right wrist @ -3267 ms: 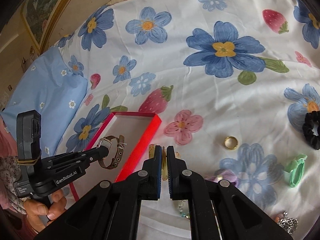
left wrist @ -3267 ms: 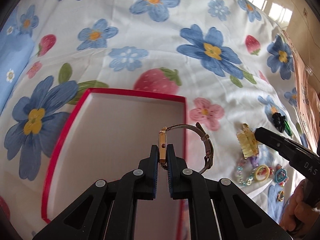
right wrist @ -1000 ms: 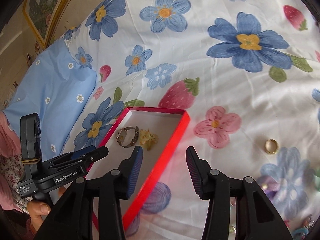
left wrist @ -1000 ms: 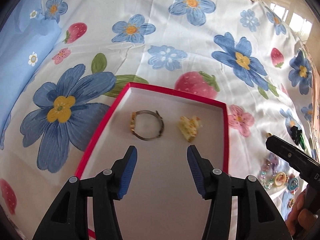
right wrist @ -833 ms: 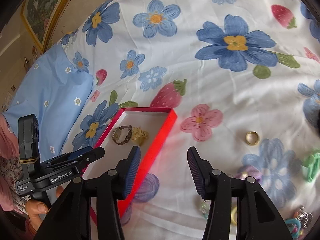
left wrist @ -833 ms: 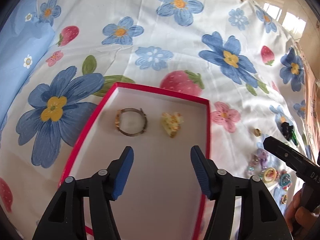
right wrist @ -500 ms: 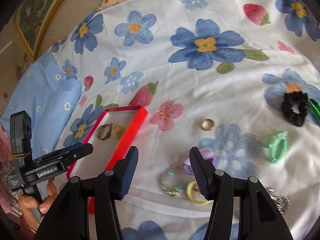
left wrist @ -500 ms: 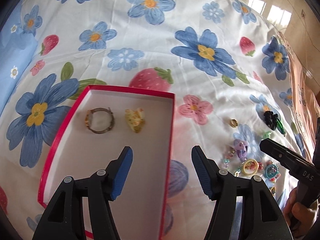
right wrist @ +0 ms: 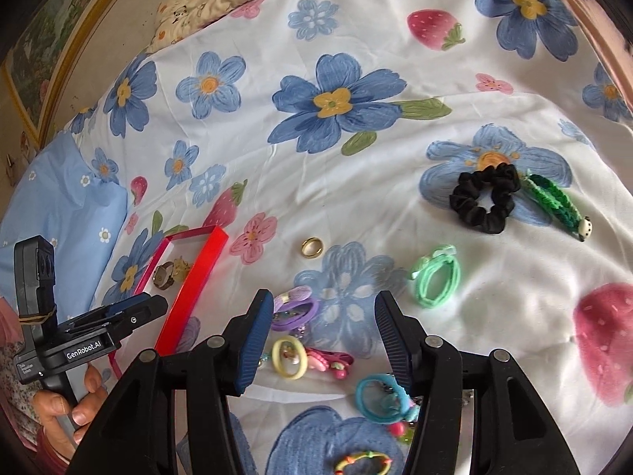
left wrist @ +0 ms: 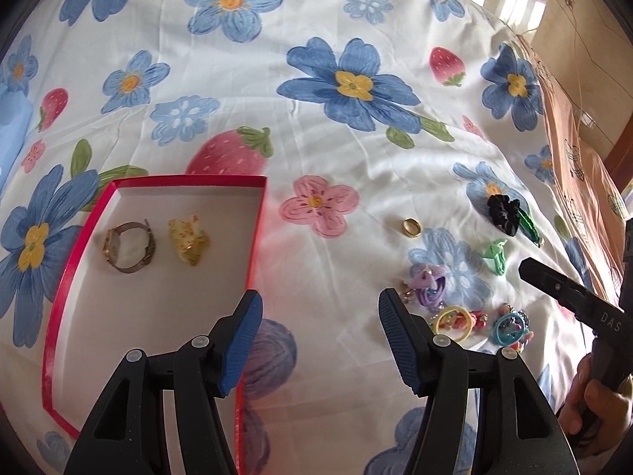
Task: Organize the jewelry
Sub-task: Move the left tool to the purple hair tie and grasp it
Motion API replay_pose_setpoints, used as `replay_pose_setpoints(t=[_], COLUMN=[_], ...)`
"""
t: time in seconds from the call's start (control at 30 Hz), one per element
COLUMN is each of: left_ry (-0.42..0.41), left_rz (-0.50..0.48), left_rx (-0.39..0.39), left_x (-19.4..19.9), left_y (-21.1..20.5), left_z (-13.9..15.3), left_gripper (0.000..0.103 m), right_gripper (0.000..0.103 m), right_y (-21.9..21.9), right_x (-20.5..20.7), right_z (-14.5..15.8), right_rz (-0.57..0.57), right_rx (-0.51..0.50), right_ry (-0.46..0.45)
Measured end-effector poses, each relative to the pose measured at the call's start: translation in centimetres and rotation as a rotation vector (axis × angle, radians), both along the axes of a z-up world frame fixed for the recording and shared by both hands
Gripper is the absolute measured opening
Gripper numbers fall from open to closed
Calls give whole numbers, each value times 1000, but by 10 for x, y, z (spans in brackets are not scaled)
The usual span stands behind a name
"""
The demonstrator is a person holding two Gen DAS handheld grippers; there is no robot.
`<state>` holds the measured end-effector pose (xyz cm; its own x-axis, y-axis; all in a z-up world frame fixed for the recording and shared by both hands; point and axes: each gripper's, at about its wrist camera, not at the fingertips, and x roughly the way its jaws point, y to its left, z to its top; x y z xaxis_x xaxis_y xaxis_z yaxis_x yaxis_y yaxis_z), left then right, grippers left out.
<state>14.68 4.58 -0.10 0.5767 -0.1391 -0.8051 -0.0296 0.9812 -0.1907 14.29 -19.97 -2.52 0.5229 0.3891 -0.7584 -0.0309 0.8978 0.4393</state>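
Near corner of the red box (left wrist: 59,356) hidden behind the left claw (left wrist: 318,340) in the left wrist view; in the right wrist view most of its floor screened by its own red wall. Watch (right wrist: 163,276) and yellow clip (right wrist: 181,268) there too small to make out in detail. Blue hair tie (right wrist: 376,396) partly covered by a finger (right wrist: 395,352) of the right claw (right wrist: 322,342). Beaded bracelet (right wrist: 362,462) cut off by the lower edge. Small trinkets beside the pink clips (right wrist: 328,360) too jumbled to name. Right hand (left wrist: 593,403) cut off at the edge, left hand (right wrist: 67,407) partly behind its handle. Framed picture (right wrist: 43,51) at far left blurred.
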Motion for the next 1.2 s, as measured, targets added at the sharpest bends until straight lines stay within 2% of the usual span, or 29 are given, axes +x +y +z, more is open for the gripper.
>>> replay_pose_setpoints(t=[0.4, 0.73, 0.97, 1.0, 1.07, 1.1, 1.13, 1.2], left_ry=[8, 57, 71, 74, 86, 89, 93, 86], left_rz=[-99, -169, -210, -212, -217, -216, -217, -218], left_rx=[-12, -26, -17, -12, -14, -17, -23, -20], left_x=[34, 77, 89, 91, 94, 92, 94, 95], left_y=[-34, -62, -78, -80, -82, -82, -83, -84], left_z=[-14, -52, -67, -70, -75, -76, -77, -78], left_gripper=[61, 60, 59, 57, 44, 29, 22, 18], right_gripper=[56, 56, 55, 55, 54, 52, 46, 40], right_y=[-31, -44, -41, -40, -38, -37, -36, -34], right_x=[4, 17, 25, 26, 28, 29, 30, 30], right_z=[-13, -37, -48, -50, -54, -56, -58, -62], right_rz=[-56, -85, -74, -72, -70, -69, -67, -66], right_rx=[-58, -94, -95, -96, -104, -106, -107, -127], right_ry=[25, 70, 92, 95, 104, 109, 113, 117])
